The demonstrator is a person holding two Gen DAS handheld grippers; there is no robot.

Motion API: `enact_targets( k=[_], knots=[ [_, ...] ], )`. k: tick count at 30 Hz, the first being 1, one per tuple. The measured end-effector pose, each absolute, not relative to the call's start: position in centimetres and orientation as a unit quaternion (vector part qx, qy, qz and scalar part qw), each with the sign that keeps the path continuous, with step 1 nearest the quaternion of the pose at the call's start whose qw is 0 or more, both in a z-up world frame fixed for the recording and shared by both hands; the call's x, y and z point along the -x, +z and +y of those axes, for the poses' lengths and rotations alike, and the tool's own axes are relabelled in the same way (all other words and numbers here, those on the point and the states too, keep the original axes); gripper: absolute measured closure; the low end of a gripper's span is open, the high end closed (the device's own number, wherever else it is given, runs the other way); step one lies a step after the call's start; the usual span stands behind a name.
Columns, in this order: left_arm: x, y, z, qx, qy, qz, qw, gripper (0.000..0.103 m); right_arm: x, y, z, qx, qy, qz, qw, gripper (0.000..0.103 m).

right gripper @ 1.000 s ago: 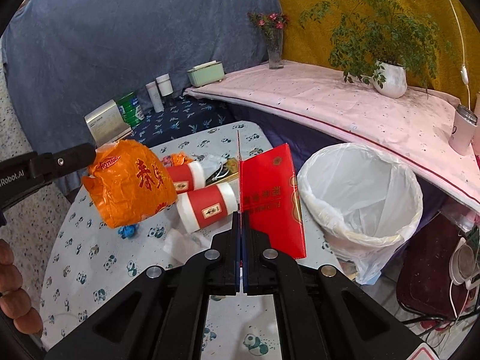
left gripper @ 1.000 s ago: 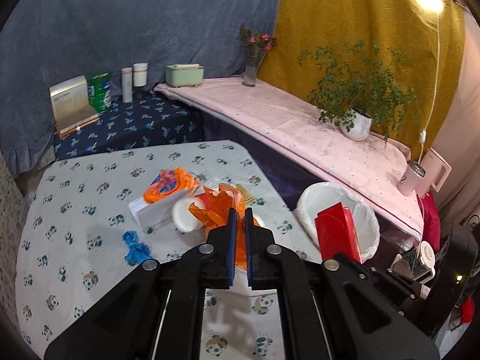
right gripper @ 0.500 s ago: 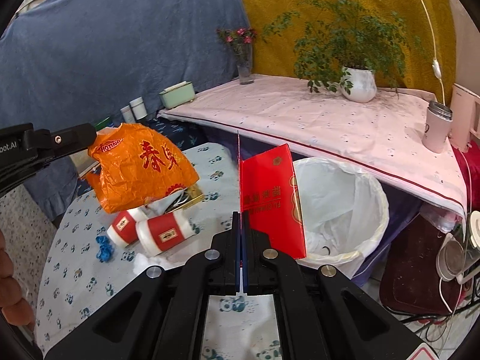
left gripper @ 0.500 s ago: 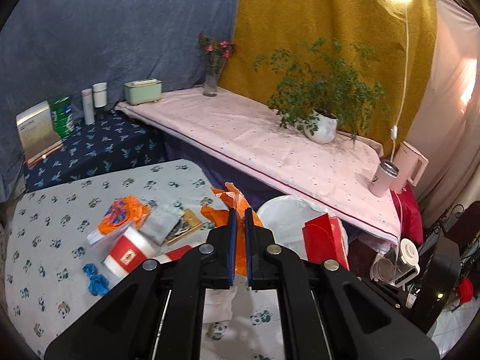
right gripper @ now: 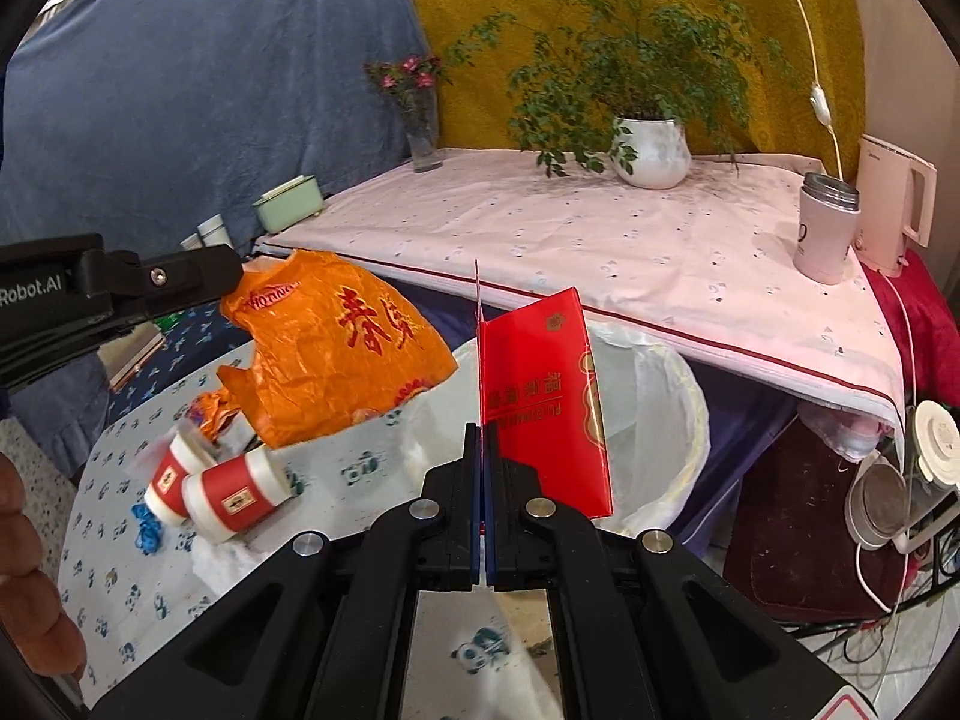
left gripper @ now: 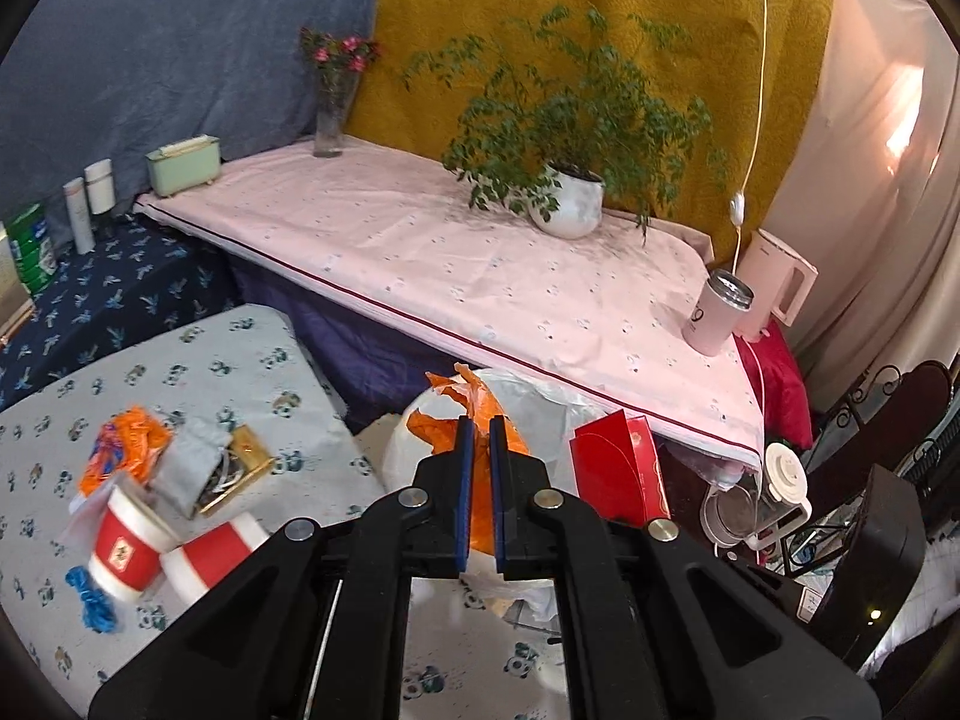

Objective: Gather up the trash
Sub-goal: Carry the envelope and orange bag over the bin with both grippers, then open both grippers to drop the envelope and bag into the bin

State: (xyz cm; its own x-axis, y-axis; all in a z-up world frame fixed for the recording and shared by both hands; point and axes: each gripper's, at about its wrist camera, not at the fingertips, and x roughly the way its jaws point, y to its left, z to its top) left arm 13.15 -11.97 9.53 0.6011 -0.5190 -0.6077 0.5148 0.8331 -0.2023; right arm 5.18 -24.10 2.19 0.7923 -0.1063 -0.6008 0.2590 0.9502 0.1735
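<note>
My left gripper (left gripper: 478,438) is shut on a crumpled orange plastic wrapper (left gripper: 486,420) and holds it in the air at the near rim of the white-lined trash bin (left gripper: 540,402). The wrapper (right gripper: 342,348) and the left gripper (right gripper: 231,279) also show in the right wrist view. My right gripper (right gripper: 483,444) is shut on a flat red paper box (right gripper: 546,402), held upright over the bin (right gripper: 660,420). The red box also shows in the left wrist view (left gripper: 618,474). Two red paper cups (right gripper: 222,486) lie on the panda-print table (right gripper: 150,570).
An orange packet (left gripper: 123,444), a grey pouch (left gripper: 192,468) and a blue scrap (left gripper: 90,594) lie on the table. A pink shelf (left gripper: 480,264) behind the bin holds a potted plant (left gripper: 570,204), a vase (left gripper: 330,114), a pink tumbler (left gripper: 714,318) and a kettle (left gripper: 774,282).
Both grippers swung right toward the bin. The orange wrapper now hangs at the bin's rim and the red box stands over the bin's opening. Both stay shut.
</note>
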Motion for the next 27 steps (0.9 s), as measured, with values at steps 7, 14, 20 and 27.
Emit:
enact_targets(
  k=[7,14,20,27],
  knots=[
    [-15.5,7.4,-15.1,-0.008,-0.297,0.357,0.885,0.098,-7.1,1.2,-26.5,-0.13,-0.111,0.314,0.934,0.102],
    [-17.3,6.3,-16.1,0.004,-0.299,0.366,0.881,0.096,-8.9,0.2,-27.5,-0.129,-0.116,0.319,0.932,0.102],
    [-18.2,6.0,-16.0,0.013,-0.275,0.357,0.892,0.047,-10.0,0.3,-28.2,-0.133,-0.121,0.309,0.934,0.08],
    [-18.6,6.1,-14.6,0.017,-0.259,0.357,0.897,0.046,-9.6,1.0,-27.4,-0.129,-0.12,0.301,0.937,0.073]
  ],
)
